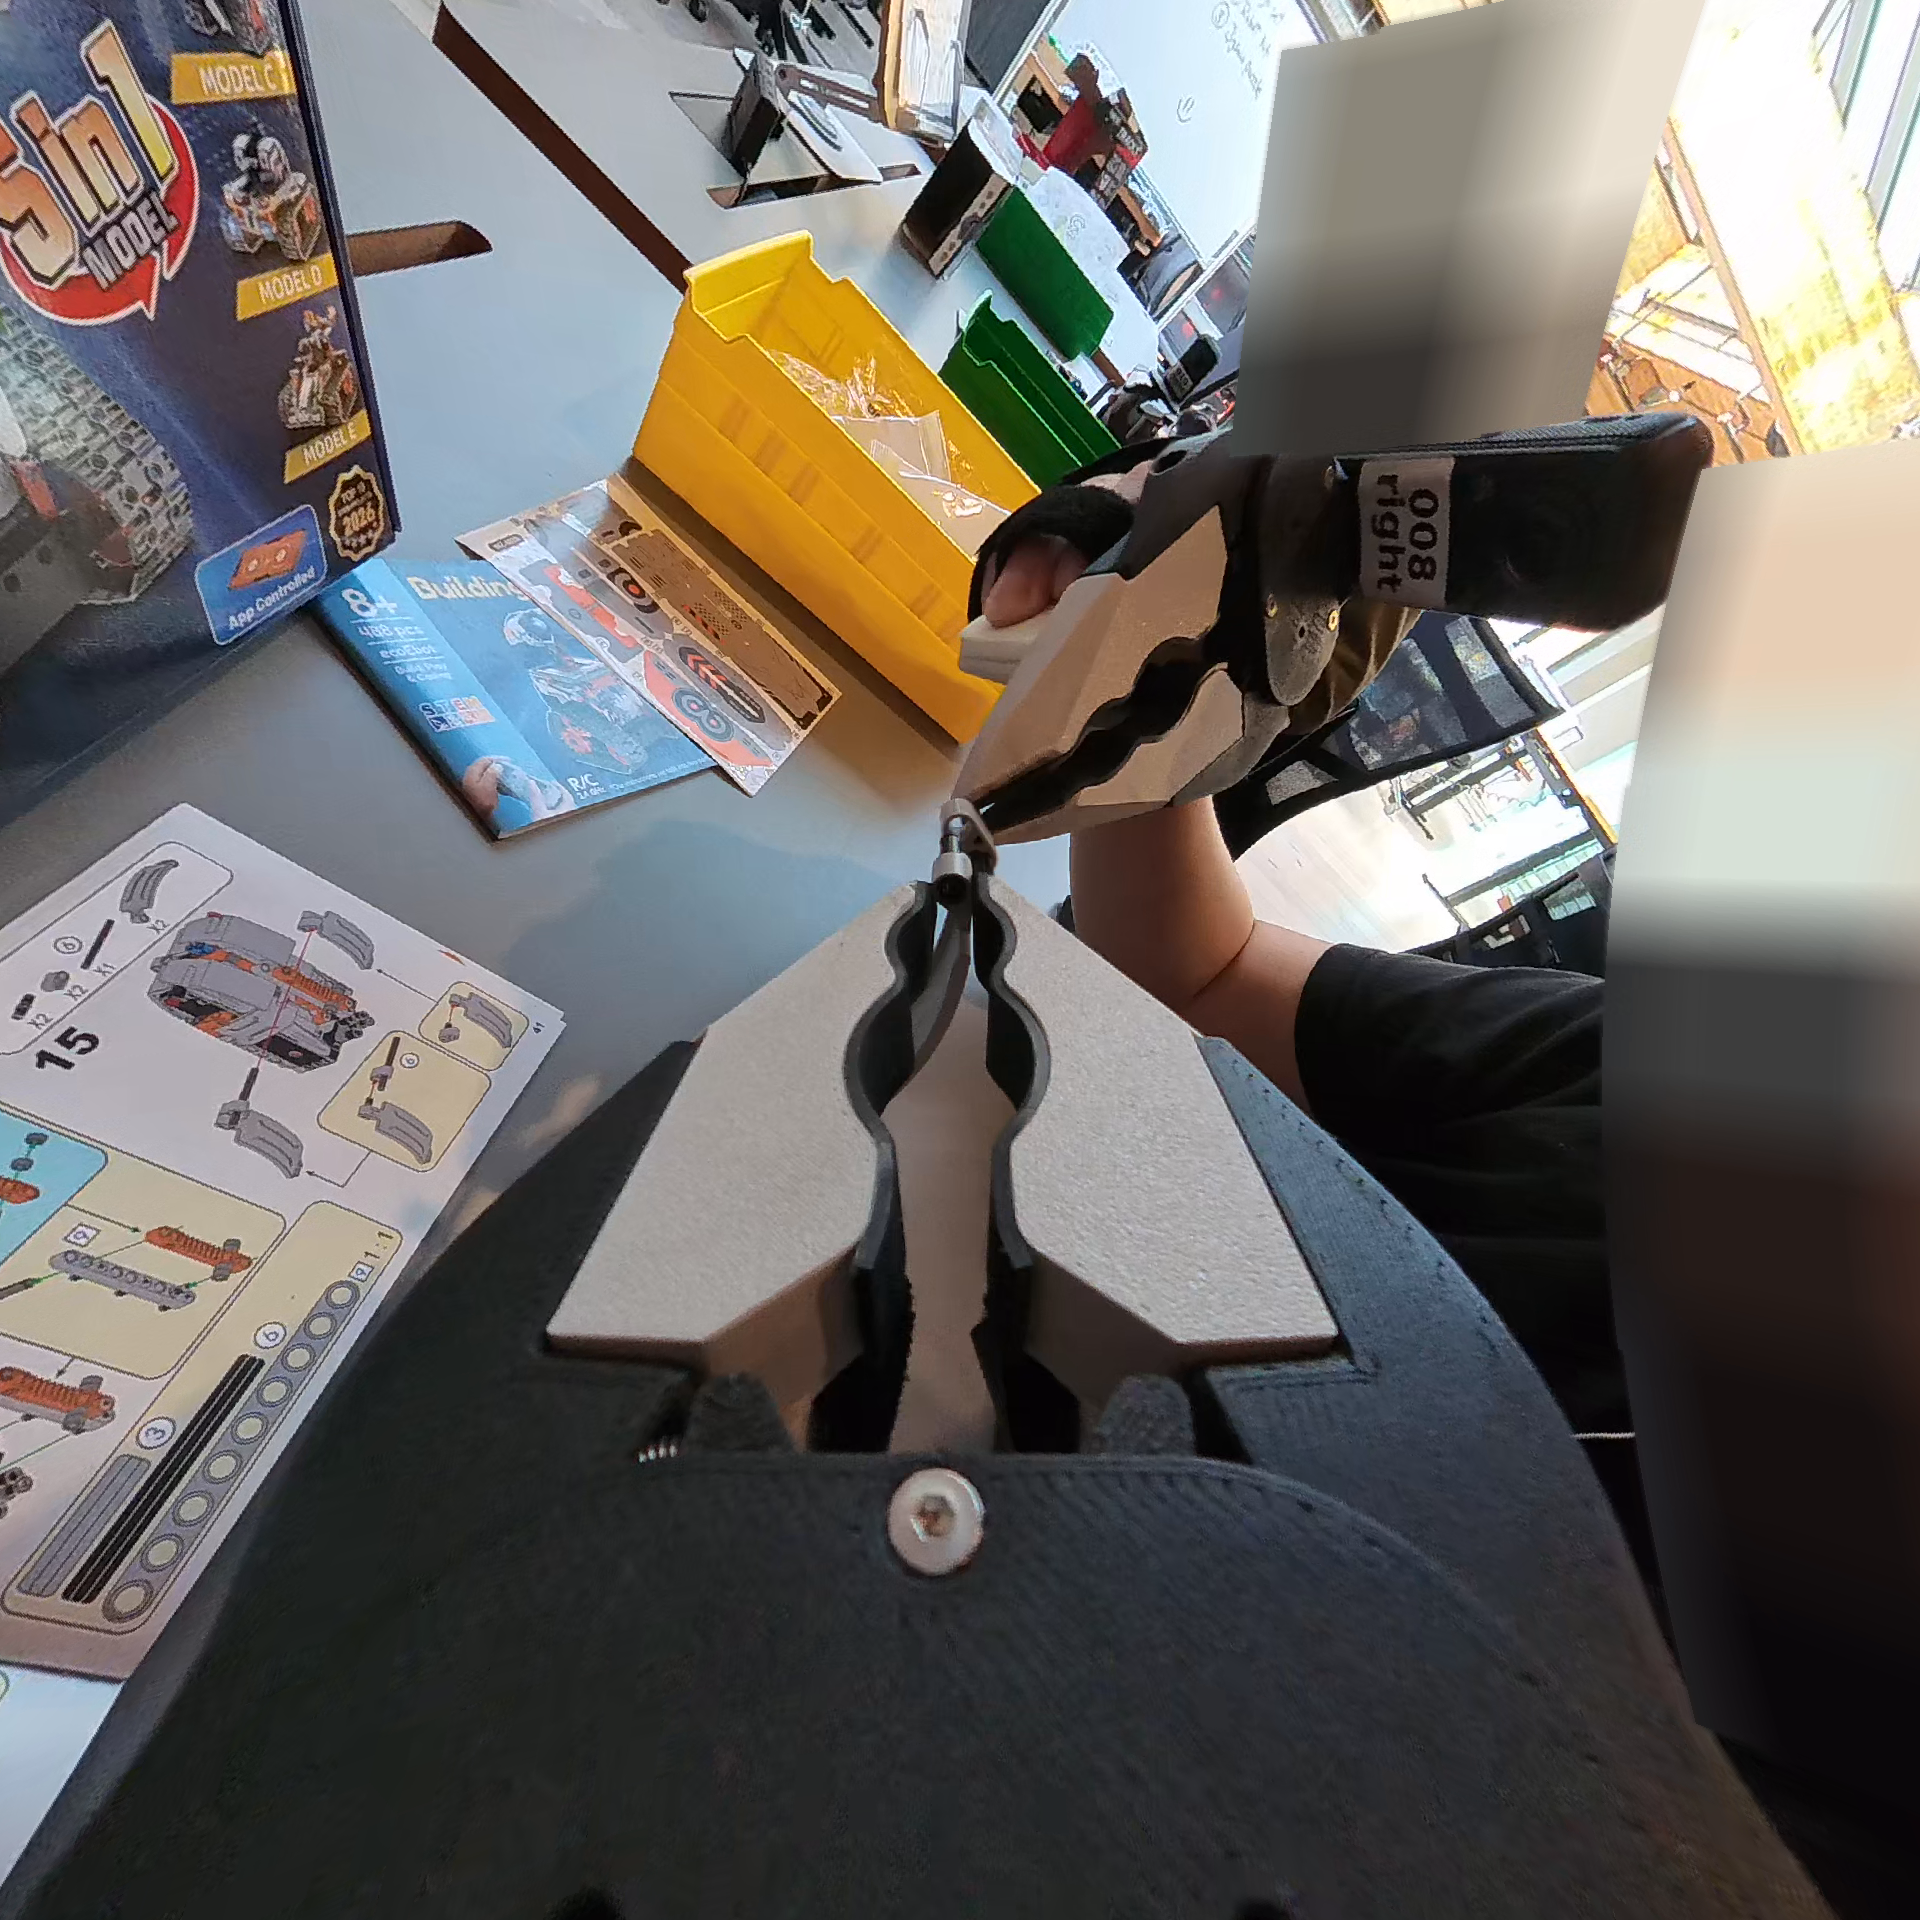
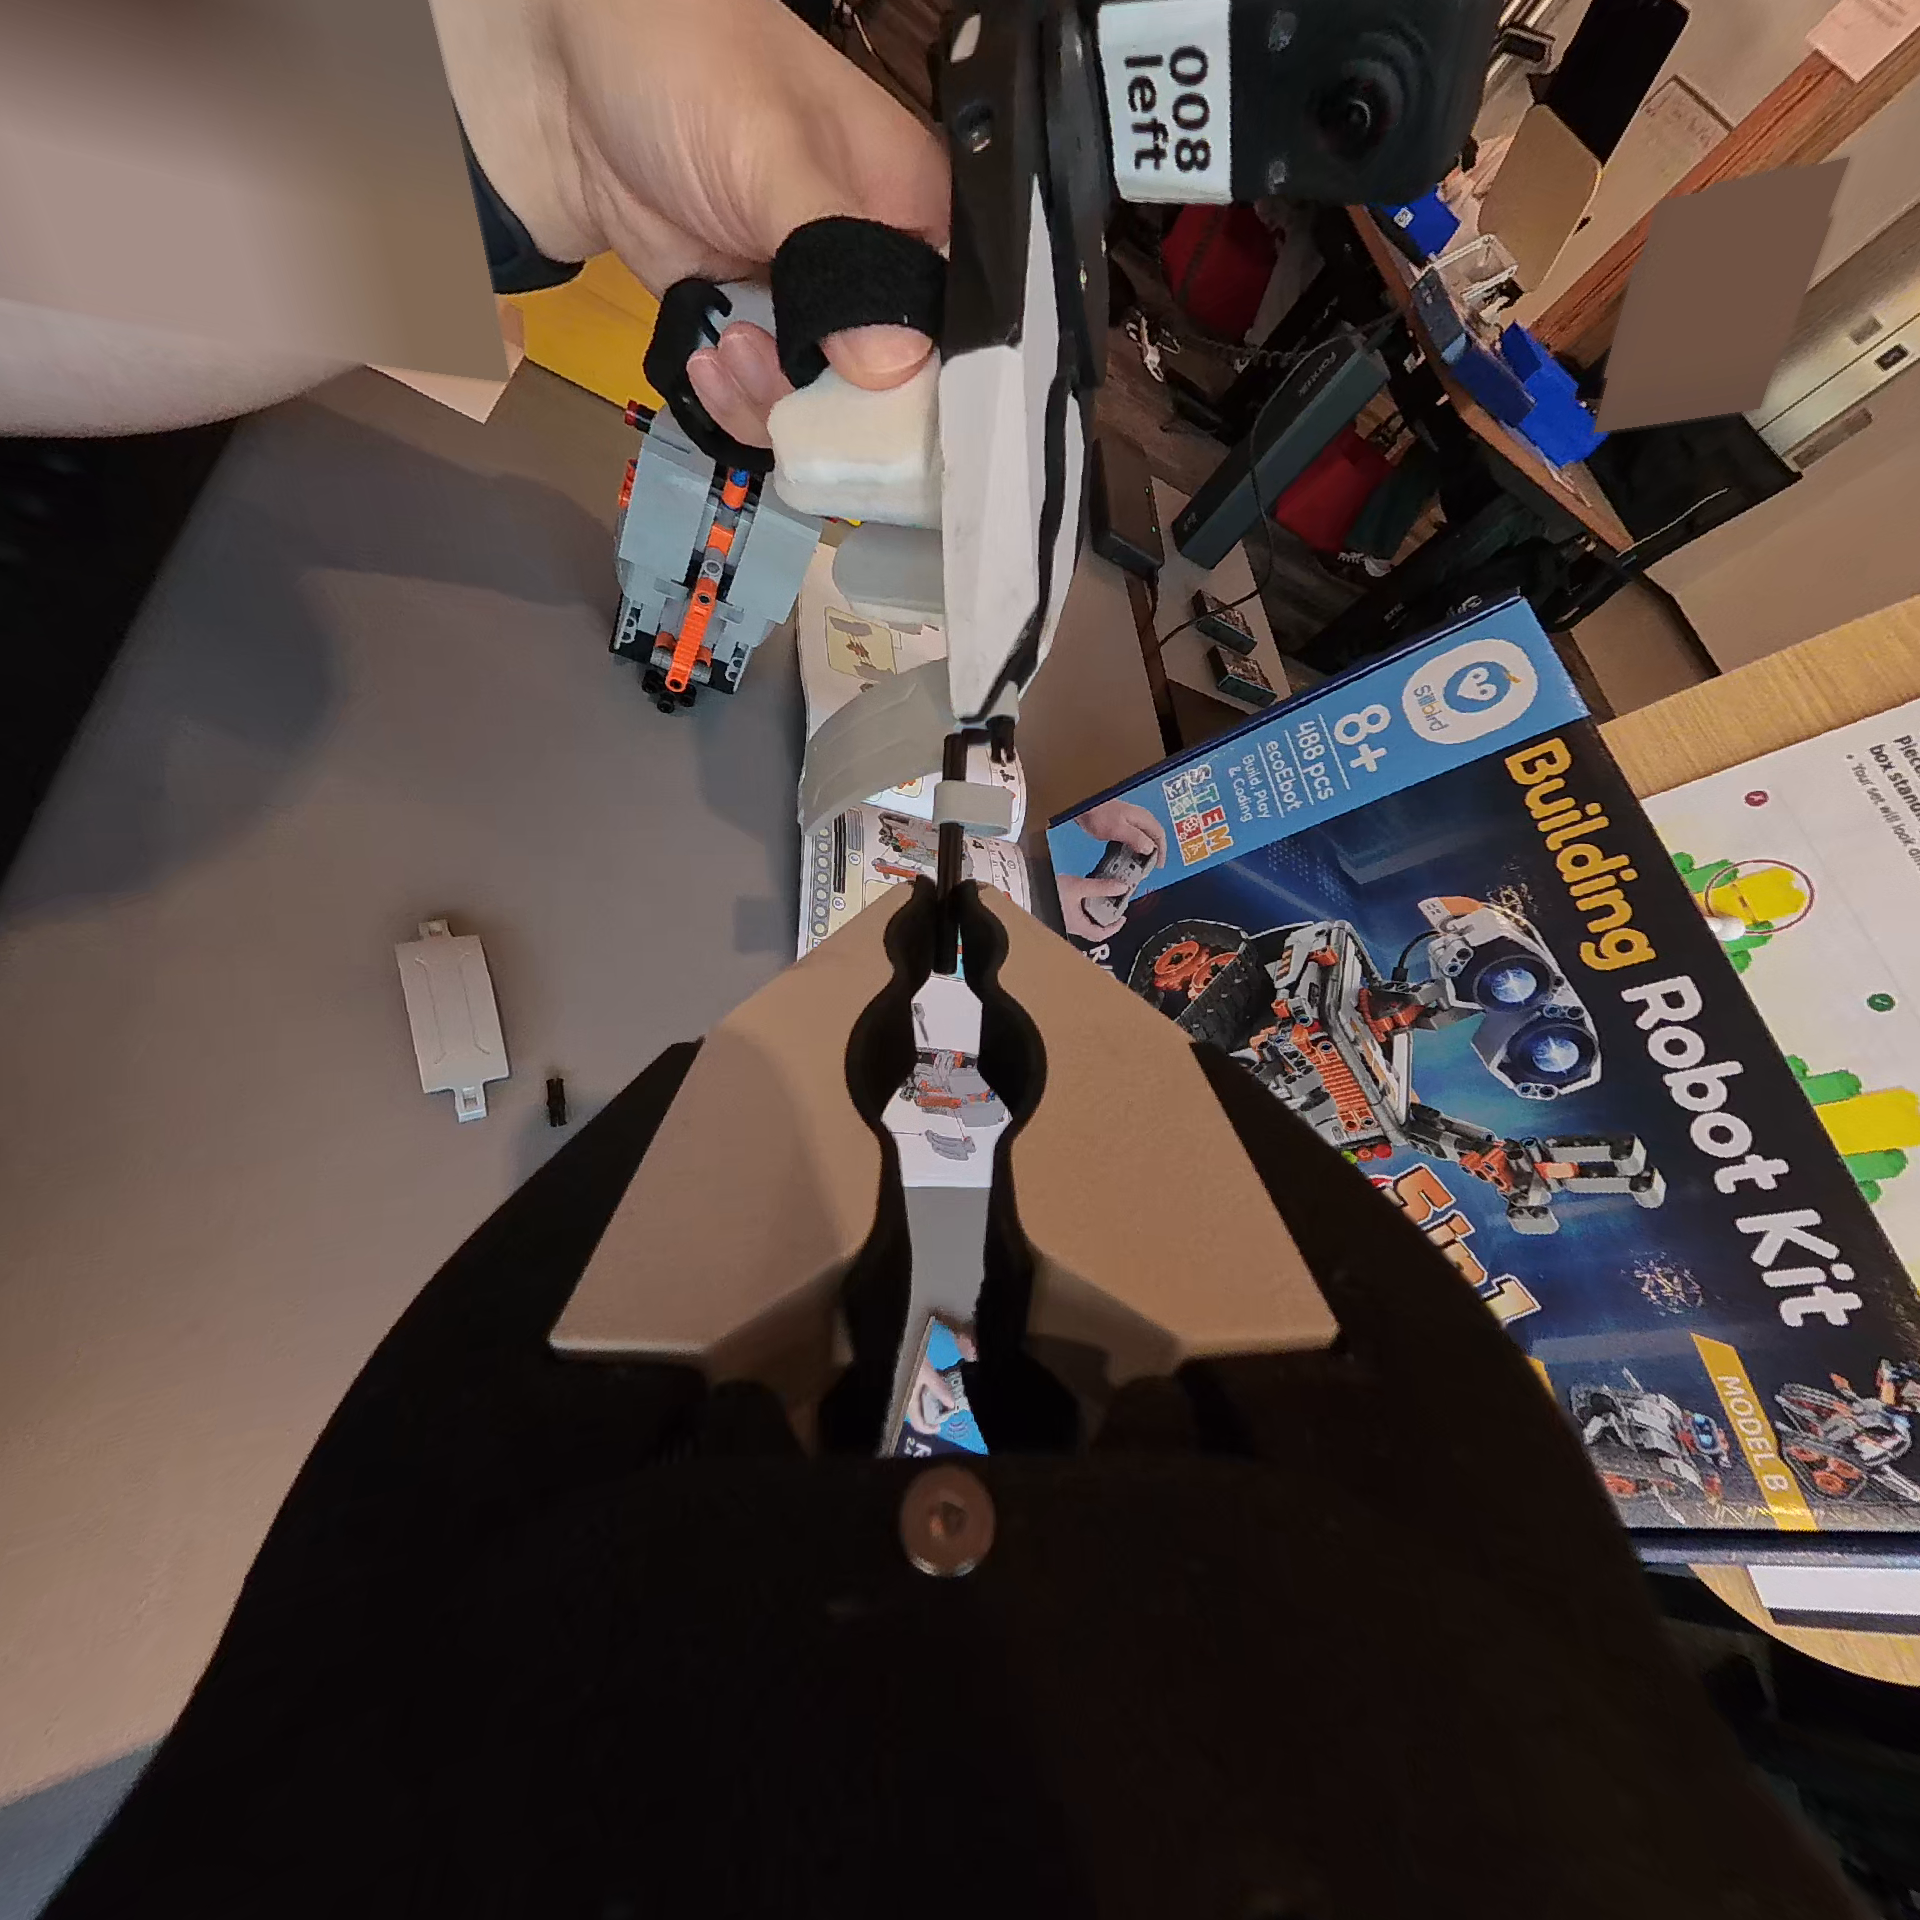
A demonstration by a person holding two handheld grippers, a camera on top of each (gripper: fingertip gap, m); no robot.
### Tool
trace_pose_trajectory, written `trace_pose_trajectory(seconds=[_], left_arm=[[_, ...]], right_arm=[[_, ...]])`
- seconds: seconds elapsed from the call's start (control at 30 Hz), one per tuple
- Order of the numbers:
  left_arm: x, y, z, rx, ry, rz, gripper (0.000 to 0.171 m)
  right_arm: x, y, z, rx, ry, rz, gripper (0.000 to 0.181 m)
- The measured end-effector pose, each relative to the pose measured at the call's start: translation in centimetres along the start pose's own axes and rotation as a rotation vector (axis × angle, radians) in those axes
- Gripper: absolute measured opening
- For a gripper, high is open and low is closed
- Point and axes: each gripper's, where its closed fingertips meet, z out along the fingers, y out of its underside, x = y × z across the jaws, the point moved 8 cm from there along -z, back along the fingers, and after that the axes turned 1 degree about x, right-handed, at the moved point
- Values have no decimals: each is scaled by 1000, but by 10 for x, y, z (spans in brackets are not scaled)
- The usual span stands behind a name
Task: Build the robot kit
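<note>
1. Left gripper (image 1: 951, 909), tips nearly closed, pinching a curved grey panel piece (image 2: 868, 743) by one end, held in the air above the grey table (image 1: 540, 343).
2. Right gripper (image 2: 940, 914), tips closed on a thin black axle (image 2: 950, 842) carrying a small grey bushing (image 2: 975, 808); far end of axle meeting the panel piece at the left tips.
3. Small rigid plastic parts, likely light and slick; axle prone to twisting in a pinch, best gripped mid-shaft, clear of the bushing.
4. Below: open instruction booklet (image 1: 208, 1143), kit box (image 2: 1455, 1039), yellow bin (image 1: 790, 457), part-built grey-and-orange model (image 2: 696, 582), loose grey cover plate (image 2: 450, 1013) beside a tiny black pin (image 2: 557, 1099).
</note>
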Motion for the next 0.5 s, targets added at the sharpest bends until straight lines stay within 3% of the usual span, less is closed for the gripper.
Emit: trace_pose_trajectory(seconds=[0.33, 0.4, 0.5], left_arm=[[-2, 1, -1, -8, -25, 0, 4], [-4, 0, -4, 1, -53, 2, 4], [-8, -1, -9, 15, -96, 3, 4]], right_arm=[[-2, 1, 1, -11, -30, 1, 3], [-5, 8, 2, -57, -86, 16, 3], [-22, 31, 11, -198, -315, 91, 3]])
